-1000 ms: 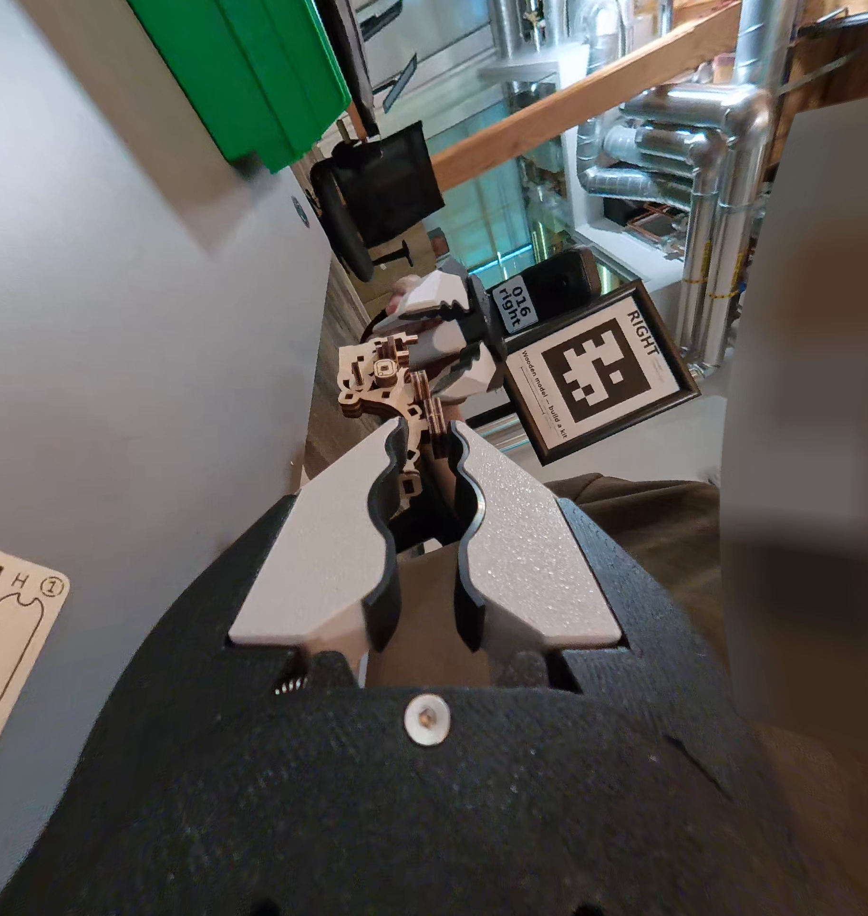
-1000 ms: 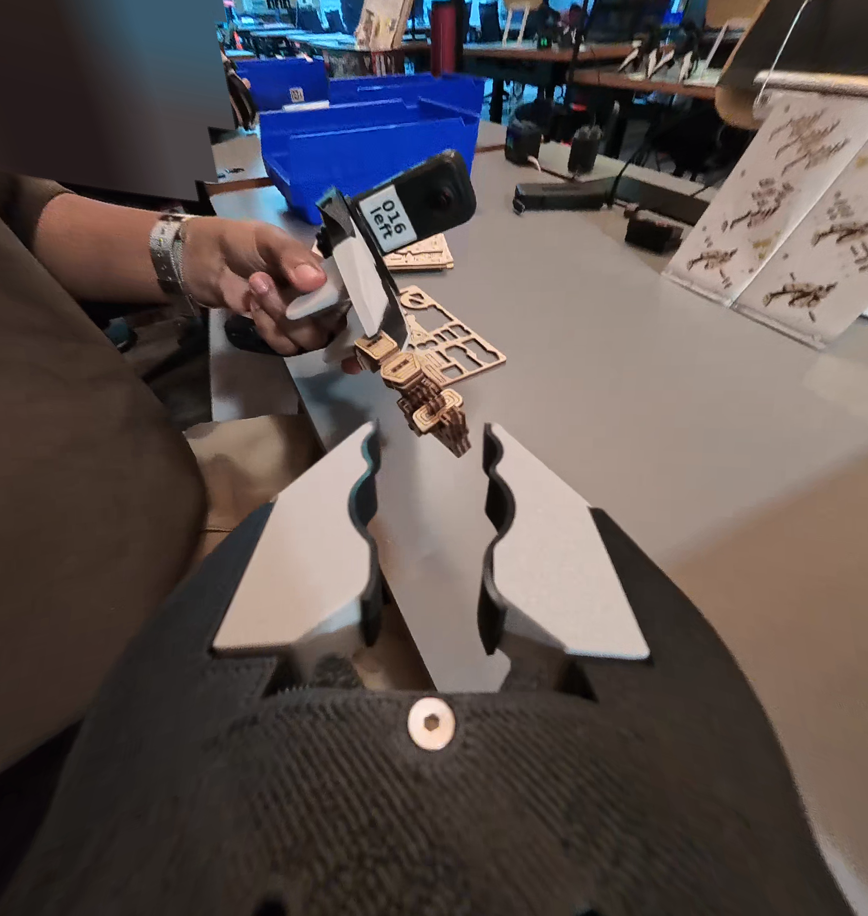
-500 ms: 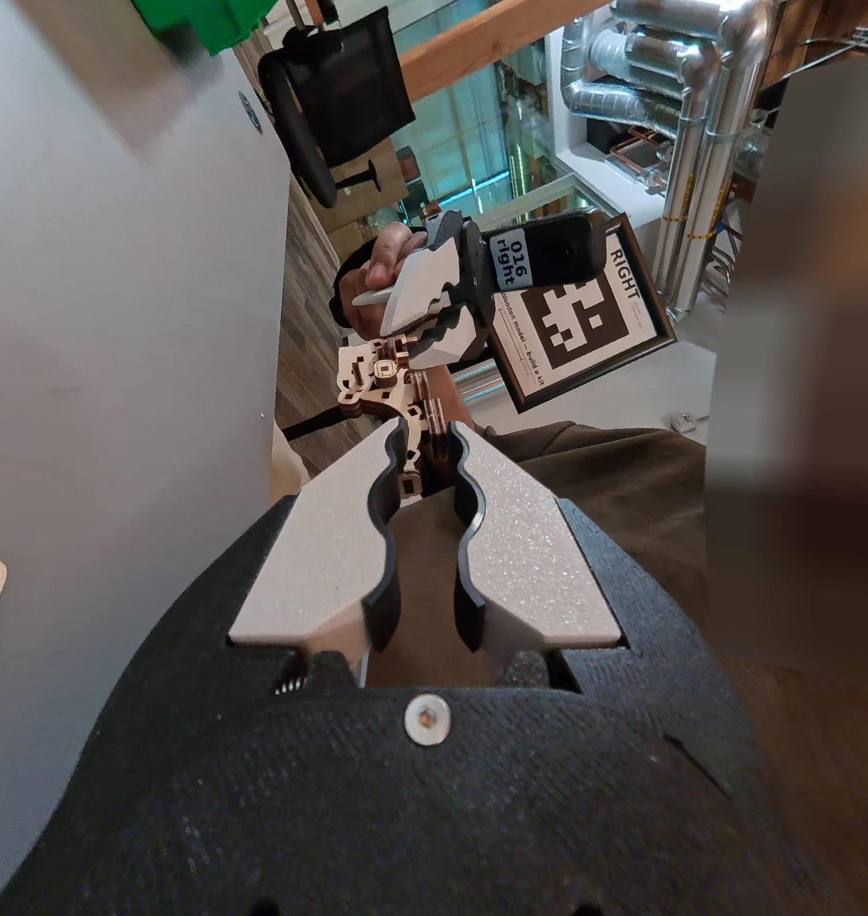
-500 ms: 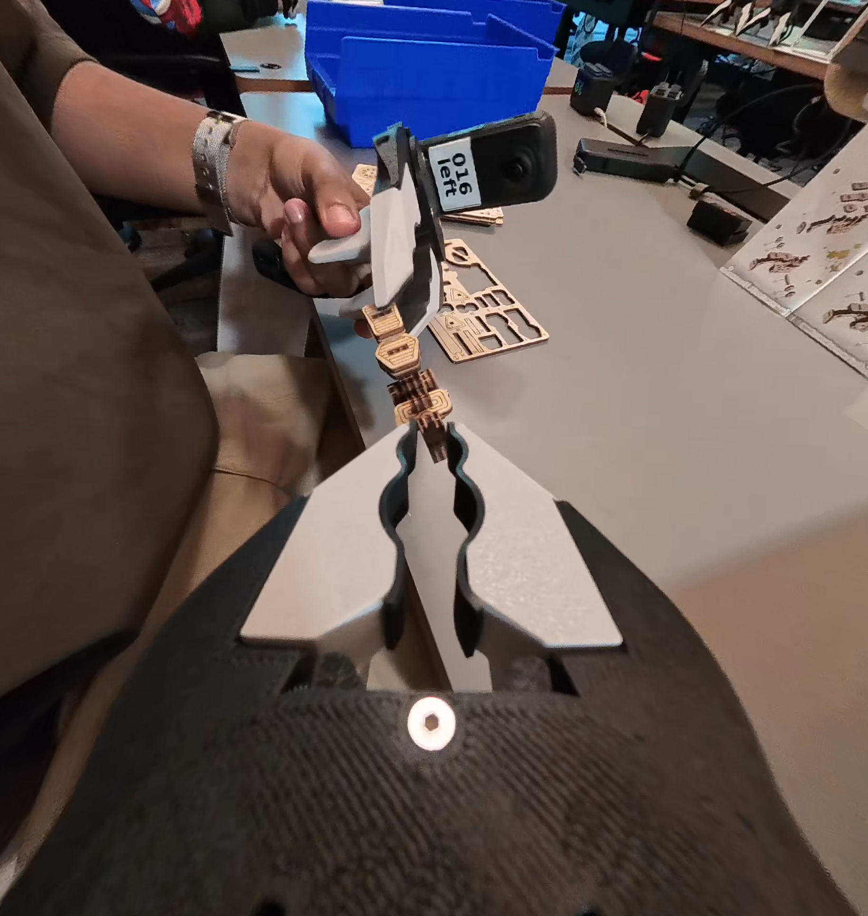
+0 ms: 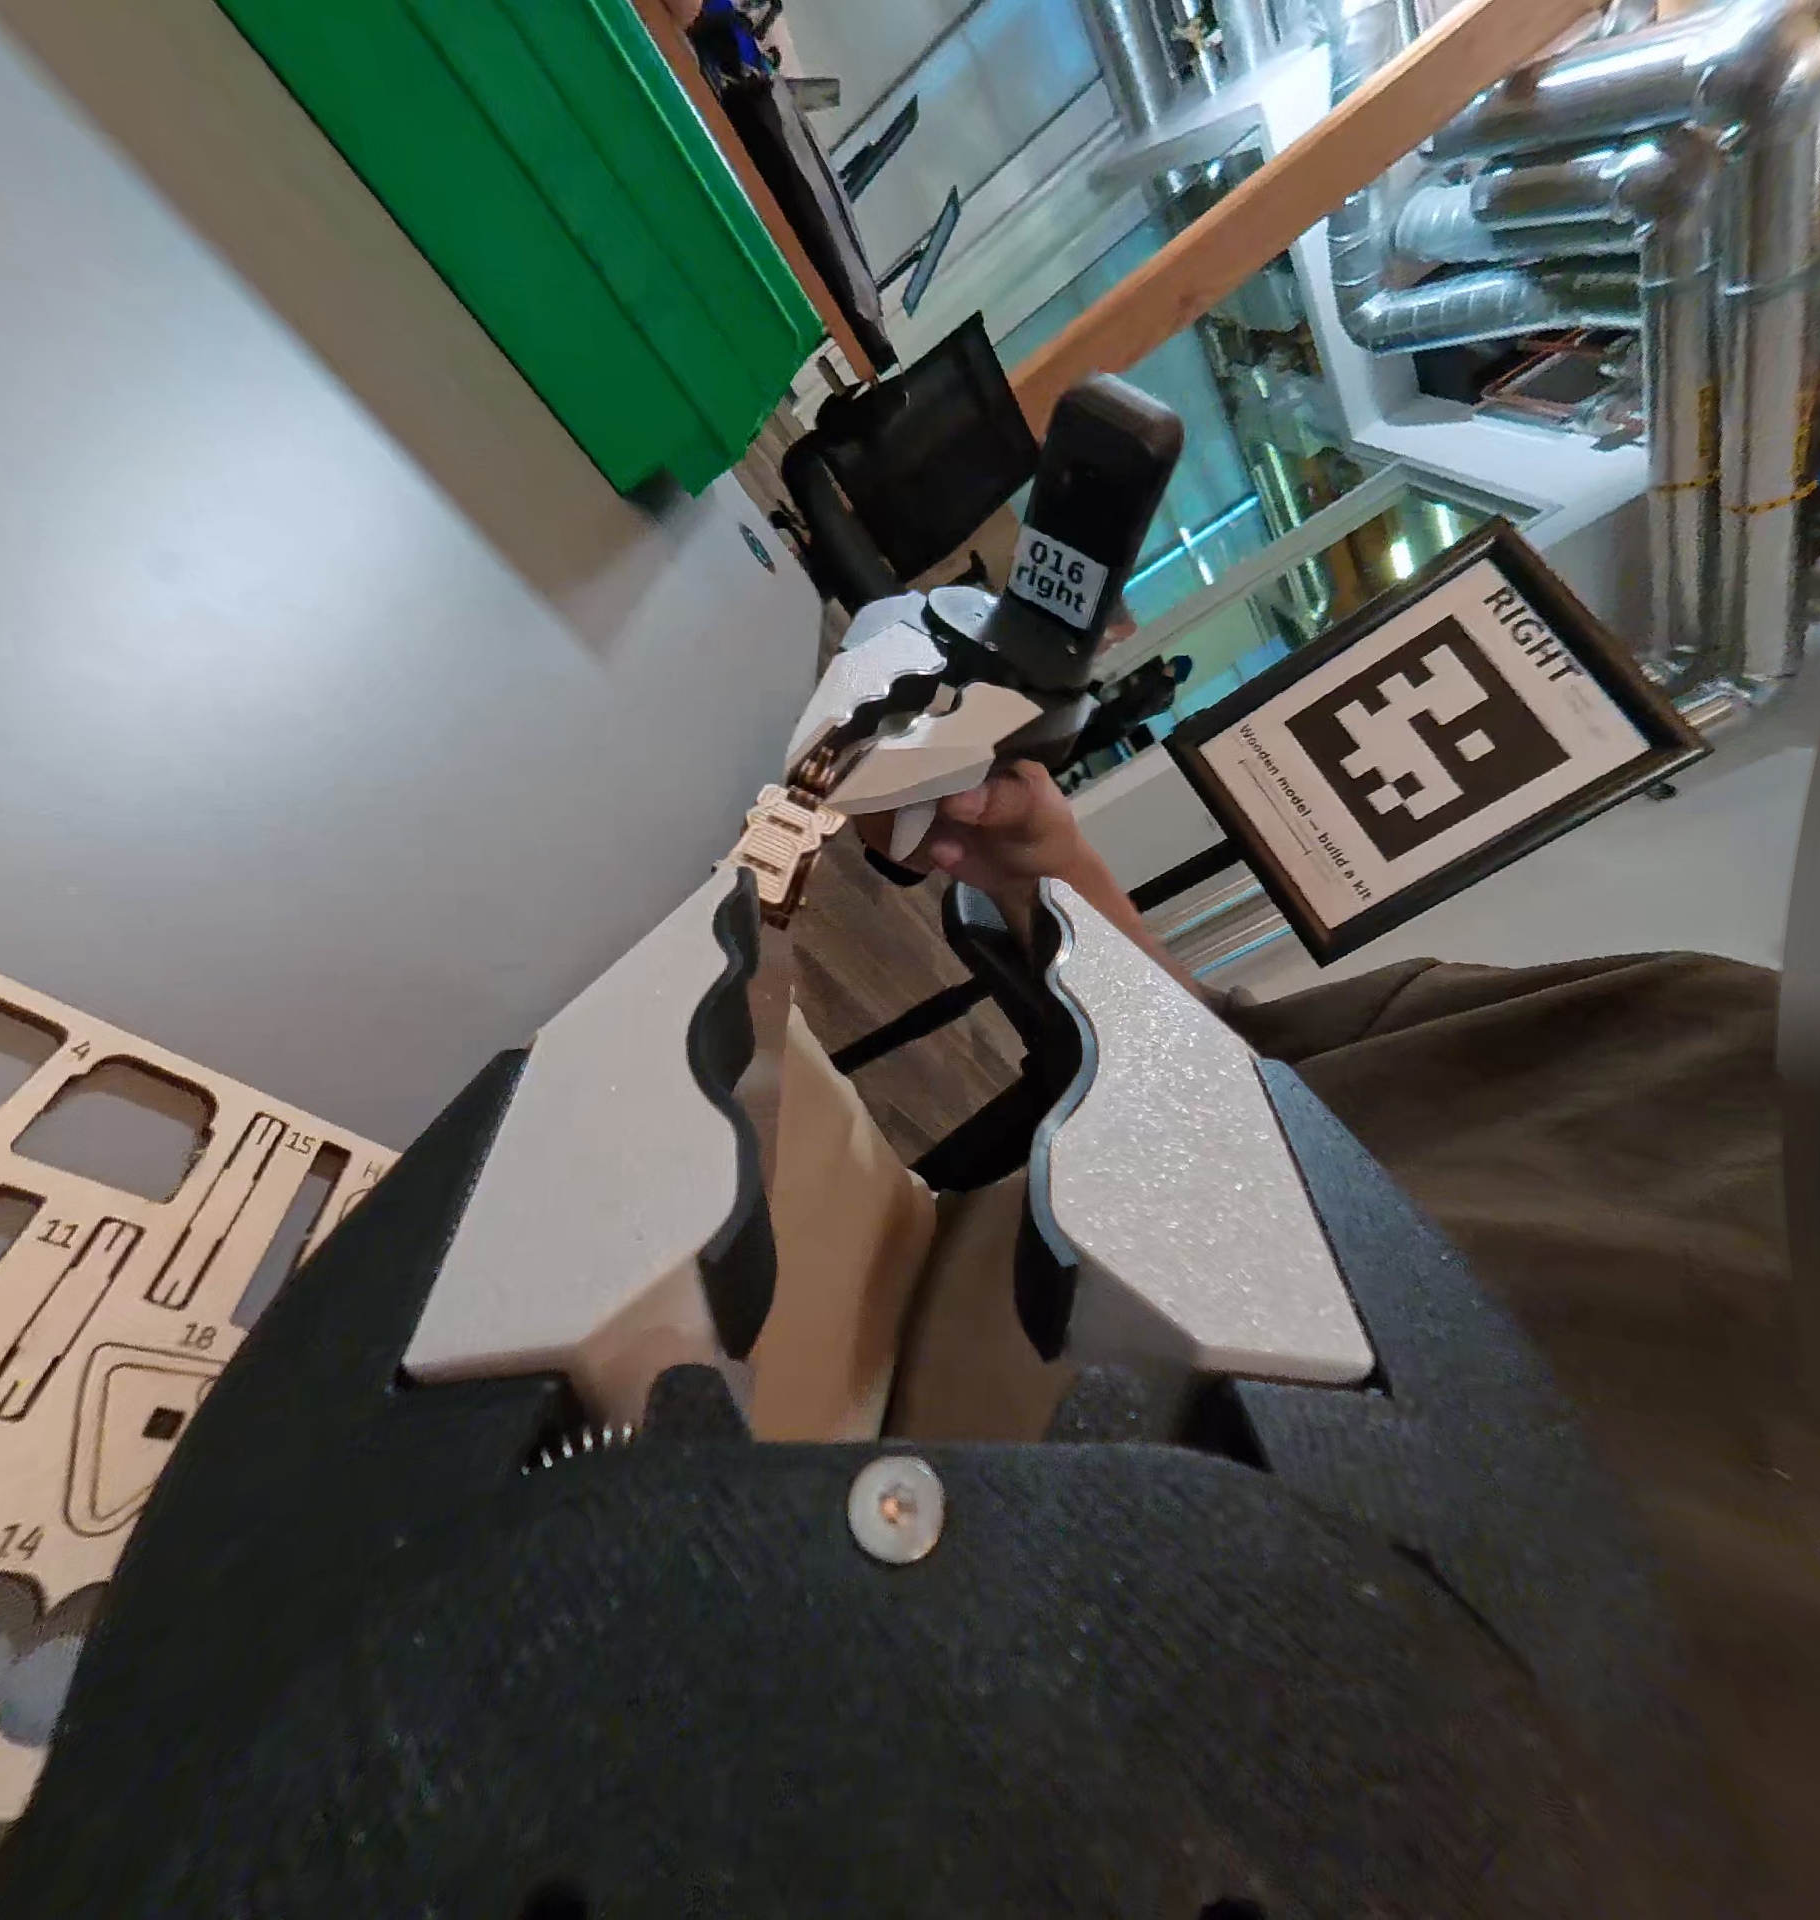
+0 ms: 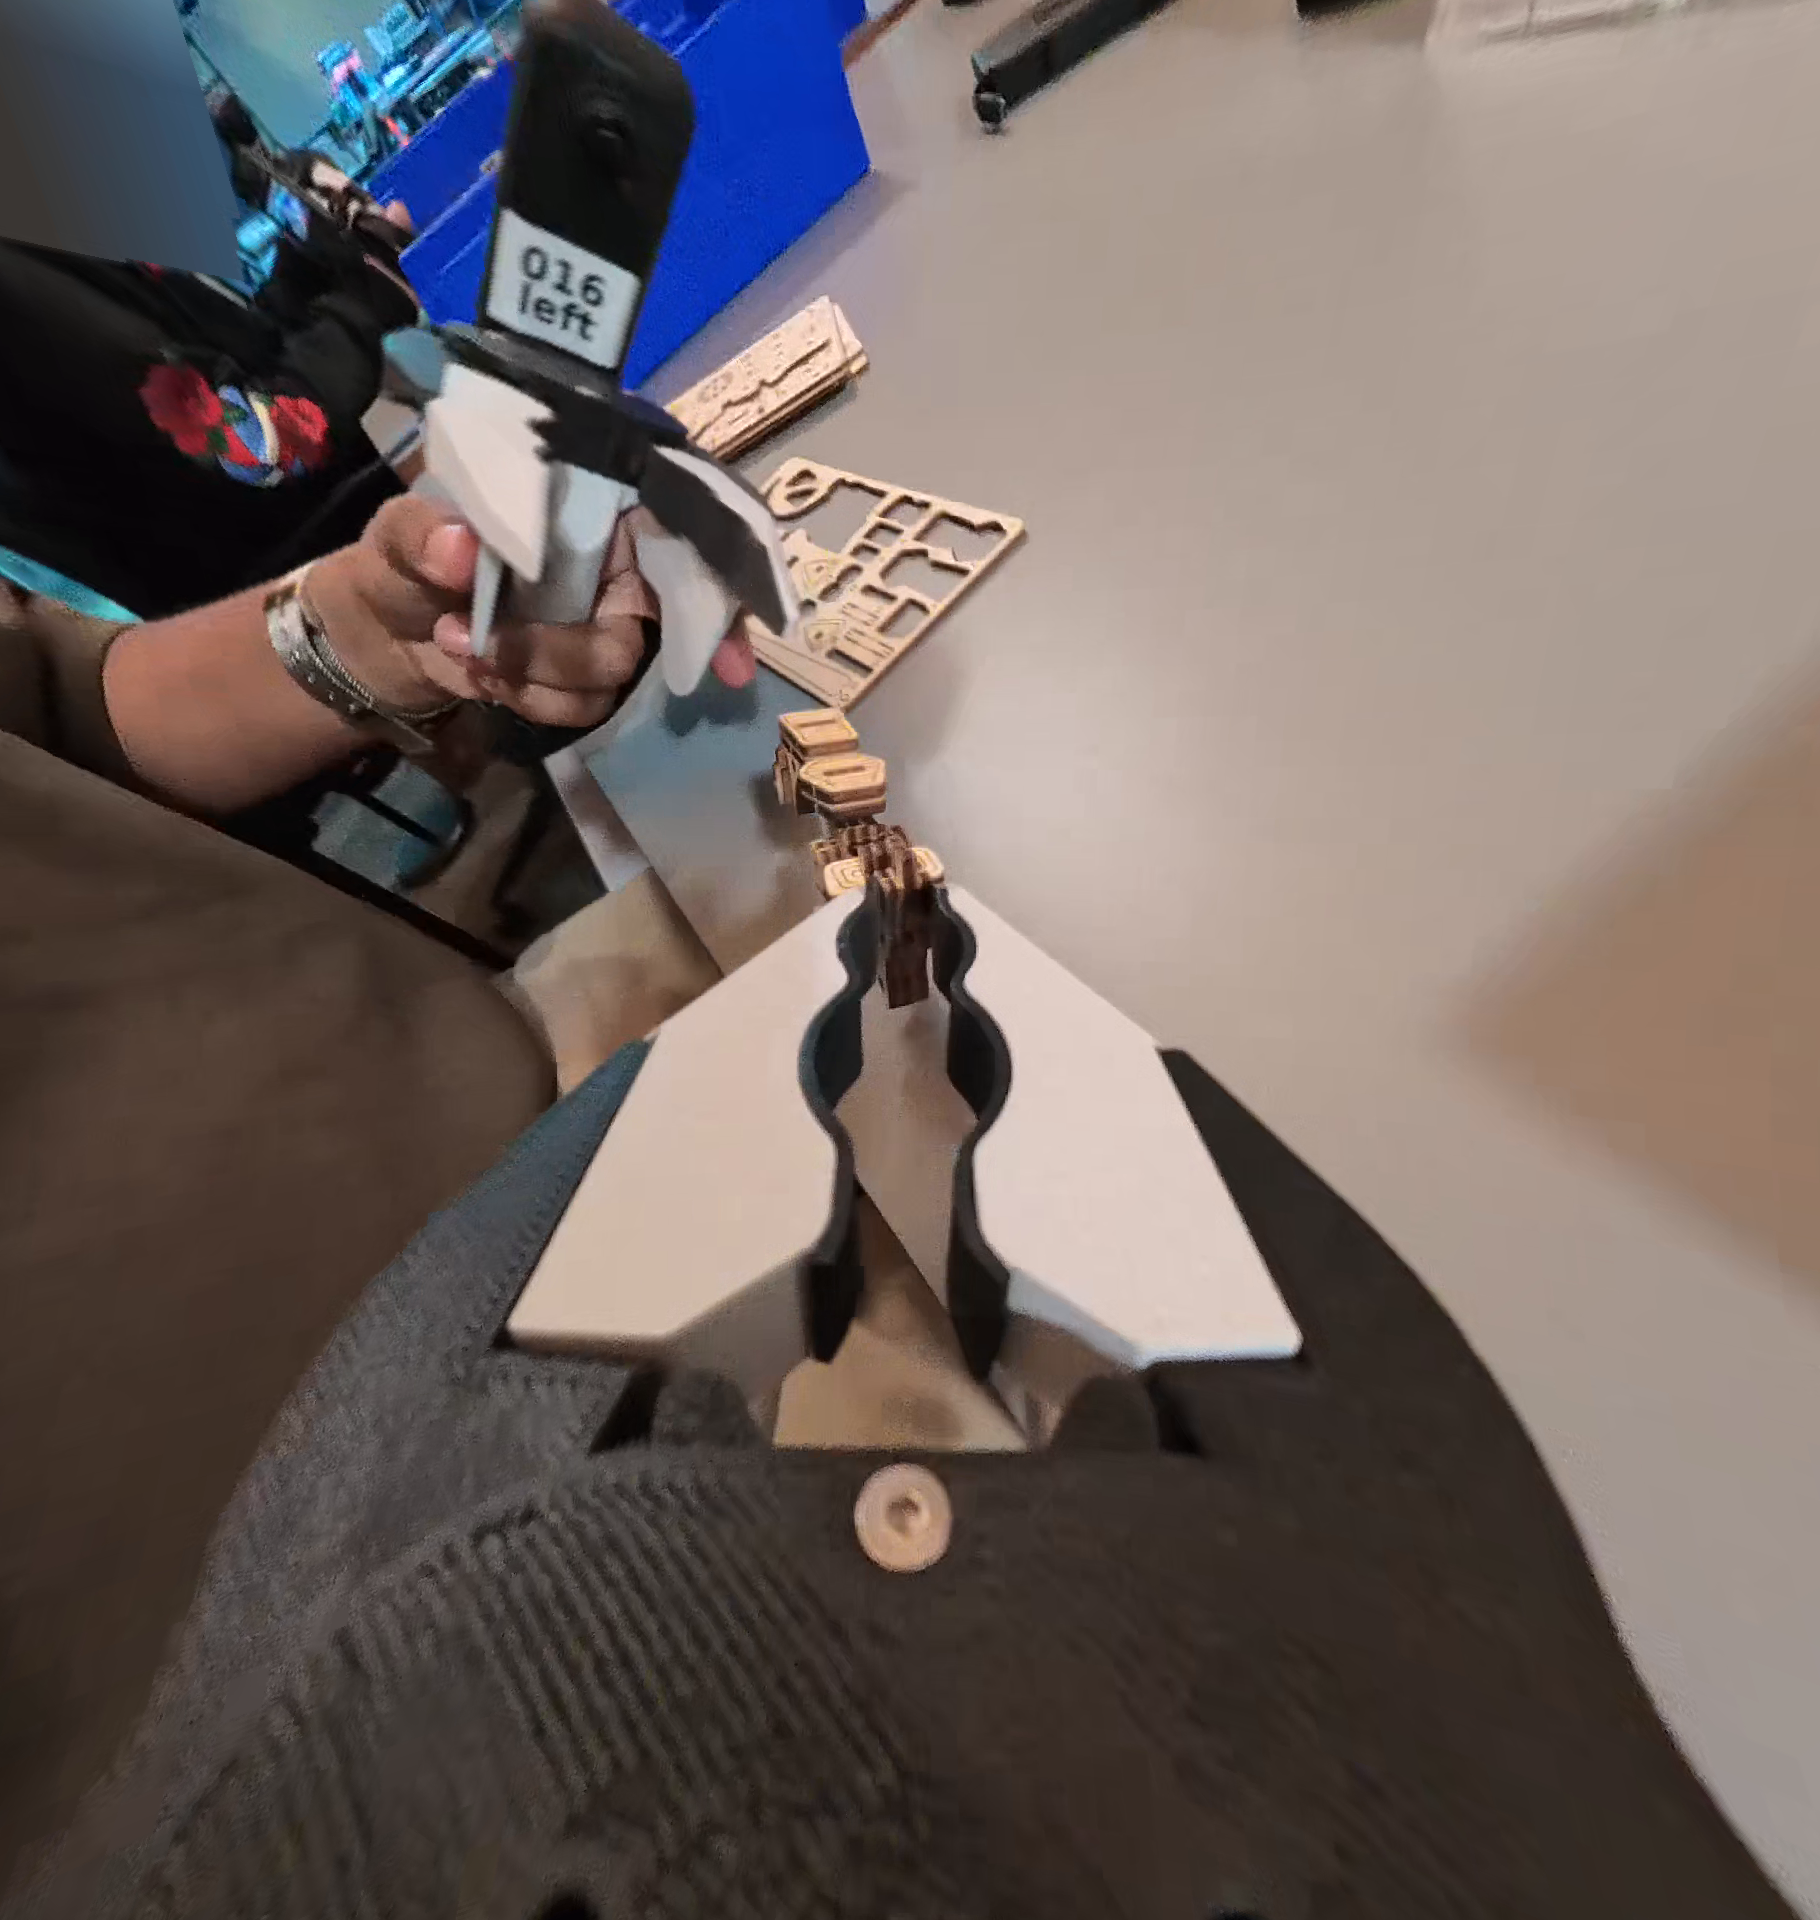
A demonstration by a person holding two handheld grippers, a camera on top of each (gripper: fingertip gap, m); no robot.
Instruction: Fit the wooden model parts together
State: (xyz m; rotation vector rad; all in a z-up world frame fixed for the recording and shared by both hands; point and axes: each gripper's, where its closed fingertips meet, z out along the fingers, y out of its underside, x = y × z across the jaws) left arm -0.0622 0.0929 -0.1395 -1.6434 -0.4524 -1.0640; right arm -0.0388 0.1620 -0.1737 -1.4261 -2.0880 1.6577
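Right fingers (image 6: 854, 940) pinch the wooden model (image 6: 870, 831); left fingers (image 5: 636, 1060) gape beside it.

A cut-out sheet (image 6: 890, 566) lies on the table (image 6: 1353, 520) near its left edge, a stack of sheets (image 6: 771, 390) just behind it, bins (image 6: 760, 135) at the far edge.

Table: a grey top (image 6: 1405, 520), blue bins (image 6: 781, 135) set at its far edge.
Left side: green bins (image 5: 532, 208) beside a black office chair (image 5: 927, 468).
Floor: dark wood planks (image 5: 885, 956).
Overhead: silver ducts (image 5: 1612, 208), a wooden beam (image 5: 1249, 260).
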